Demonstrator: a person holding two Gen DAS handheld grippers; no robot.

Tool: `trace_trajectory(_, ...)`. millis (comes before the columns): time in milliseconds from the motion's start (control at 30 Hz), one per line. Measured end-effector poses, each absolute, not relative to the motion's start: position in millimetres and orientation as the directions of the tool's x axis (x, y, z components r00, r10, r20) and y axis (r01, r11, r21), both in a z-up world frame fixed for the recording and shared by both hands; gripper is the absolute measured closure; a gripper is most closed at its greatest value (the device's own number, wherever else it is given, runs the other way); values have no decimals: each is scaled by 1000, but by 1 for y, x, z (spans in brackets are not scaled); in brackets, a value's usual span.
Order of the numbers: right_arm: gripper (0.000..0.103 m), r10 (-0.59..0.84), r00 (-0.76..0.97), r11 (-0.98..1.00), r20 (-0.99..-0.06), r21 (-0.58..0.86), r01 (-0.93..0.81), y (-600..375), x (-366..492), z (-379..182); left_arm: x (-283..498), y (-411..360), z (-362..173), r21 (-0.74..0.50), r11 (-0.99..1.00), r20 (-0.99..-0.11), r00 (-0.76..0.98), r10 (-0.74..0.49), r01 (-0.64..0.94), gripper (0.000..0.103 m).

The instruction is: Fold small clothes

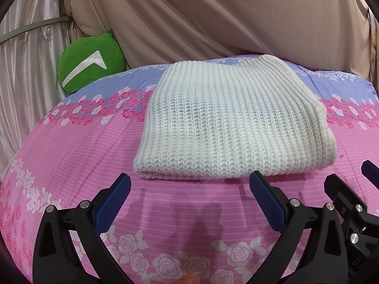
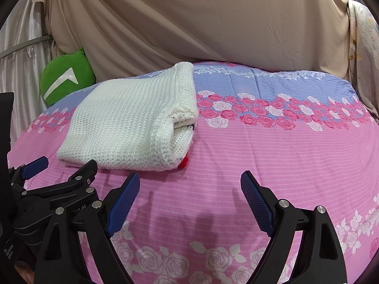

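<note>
The white knit sweater (image 1: 227, 123) lies folded on the bed (image 1: 71, 146), just beyond both grippers. The left gripper (image 1: 189, 189) and right gripper (image 2: 189, 189) hold their jaws wide, empty. Soft, bulky and floppy, it looks best pinched at its thick folded edge.

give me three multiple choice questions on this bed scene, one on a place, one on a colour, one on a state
1. Where is the green cushion?
A. on the knit
B. at the bed's far left edge
C. between the grippers

2. What colour is the folded knit garment?
A. cream white
B. navy
C. grey

3. How is the left gripper?
A. shut on the knit
B. shut, empty
C. open, empty

Answers: 1 B, it sits against the drapes beyond the floral bedspread. 2 A, the ribbed fabric is pale. 3 C, its fingers stand apart short of the knit's near edge.
</note>
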State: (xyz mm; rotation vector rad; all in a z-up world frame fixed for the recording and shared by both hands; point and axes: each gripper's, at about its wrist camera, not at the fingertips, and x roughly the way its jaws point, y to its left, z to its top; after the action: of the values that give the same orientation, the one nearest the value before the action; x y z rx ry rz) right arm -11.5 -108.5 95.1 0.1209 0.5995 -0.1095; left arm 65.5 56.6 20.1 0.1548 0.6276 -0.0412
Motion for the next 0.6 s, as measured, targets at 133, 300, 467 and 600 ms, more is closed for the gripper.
trace_trajectory(133,18,-74,819,987,-569,78,143,-107,-12,95,65,56,20,134,988,-588,809,14,81,6)
trace_trajectory(300,18,-74,819,987,-569,77,143,-108,-12,95,66,55,20,137,987,-588,809,14,82,6)
trace_trajectory(467,18,-77,819,987,-569,75,144,-107,-11,95,66,56,19,135,987,-588,809,13,82,6)
trace_trajectory(600,18,-89,817,986,-569,67,154,-104,-13,95,66,57,19,136,987,-590,808,14,82,6)
